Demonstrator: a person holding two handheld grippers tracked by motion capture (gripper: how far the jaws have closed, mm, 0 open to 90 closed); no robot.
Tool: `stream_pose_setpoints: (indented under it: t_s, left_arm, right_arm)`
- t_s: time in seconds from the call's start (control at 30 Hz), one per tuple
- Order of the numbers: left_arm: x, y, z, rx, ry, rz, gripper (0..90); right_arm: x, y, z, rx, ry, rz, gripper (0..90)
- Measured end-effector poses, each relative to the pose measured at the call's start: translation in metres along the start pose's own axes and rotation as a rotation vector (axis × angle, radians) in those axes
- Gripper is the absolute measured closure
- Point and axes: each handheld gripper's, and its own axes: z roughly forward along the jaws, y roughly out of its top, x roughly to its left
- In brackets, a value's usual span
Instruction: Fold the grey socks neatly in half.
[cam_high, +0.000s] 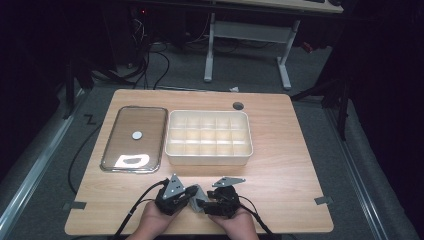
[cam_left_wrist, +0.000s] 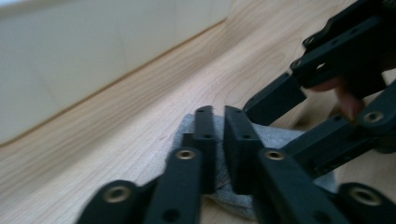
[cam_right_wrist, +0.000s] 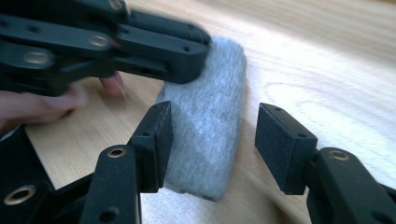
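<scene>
Two grippers meet over one grey cloth (cam_high: 199, 194) lying on the table (cam_high: 280, 165) at its near edge, in front of the divided box (cam_high: 208, 137) with the lid (cam_high: 134, 139) to that box's left. Left gripper (cam_left_wrist: 217, 128): jaws nearly together, pinching a fold of the cloth; keep that pinch firm and low. Right gripper (cam_right_wrist: 212, 135): jaws apart, straddling the cloth without pressing it; centre them over the roll, so neither pad snags the left jaws, before you close.
</scene>
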Motion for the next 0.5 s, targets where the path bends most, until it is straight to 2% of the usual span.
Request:
stream_pose_setpoints:
  t_s: [0.03,0.07,0.13,0.17,0.2,0.23,0.3,0.33,0.4,0.43,0.47,0.5]
  left_arm:
    - [0.003,0.002,-0.015,-0.040,0.018,0.004,77.6]
    - [0.003,0.002,-0.015,-0.040,0.018,0.004,76.2]
    - [0.009,-0.001,-0.036,-0.061,0.039,0.016,75.1]
    - [0.011,-0.005,-0.041,-0.061,0.052,0.021,75.0]
    - [0.011,-0.005,-0.041,-0.061,0.052,0.021,74.6]
    - [0.016,-0.015,-0.048,-0.062,0.073,0.009,74.4]
    - [0.024,-0.021,-0.052,-0.058,0.084,-0.026,74.4]
    - [0.024,-0.021,-0.052,-0.058,0.084,-0.026,73.3]
    - [0.032,-0.022,-0.056,-0.079,0.108,-0.048,72.5]
    - [0.039,-0.023,-0.058,-0.092,0.127,-0.073,70.9]
    - [0.039,-0.023,-0.058,-0.092,0.127,-0.073,70.4]
    - [0.041,-0.024,-0.058,-0.093,0.134,-0.078,70.3]
  right_arm:
    - [0.001,0.001,0.001,0.021,0.022,0.003,47.4]
    - [0.001,0.001,0.001,0.021,0.022,0.003,47.4]
    - [0.005,0.002,0.001,0.037,0.025,-0.022,52.0]
    - [0.007,0.003,0.001,0.040,0.026,-0.030,54.8]
    - [0.007,0.003,0.001,0.040,0.026,-0.030,54.8]
    - [0.012,0.004,0.002,0.045,0.027,-0.055,56.1]
    - [0.017,0.005,0.004,0.055,0.042,-0.073,57.1]
    - [0.017,0.005,0.004,0.055,0.042,-0.073,57.1]
    - [0.020,0.006,0.006,0.066,0.059,-0.068,57.1]
    - [0.022,0.008,0.009,0.075,0.073,-0.073,57.1]
    - [0.022,0.008,0.009,0.075,0.073,-0.073,57.1]
    - [0.022,0.009,0.011,0.087,0.102,-0.064,57.0]
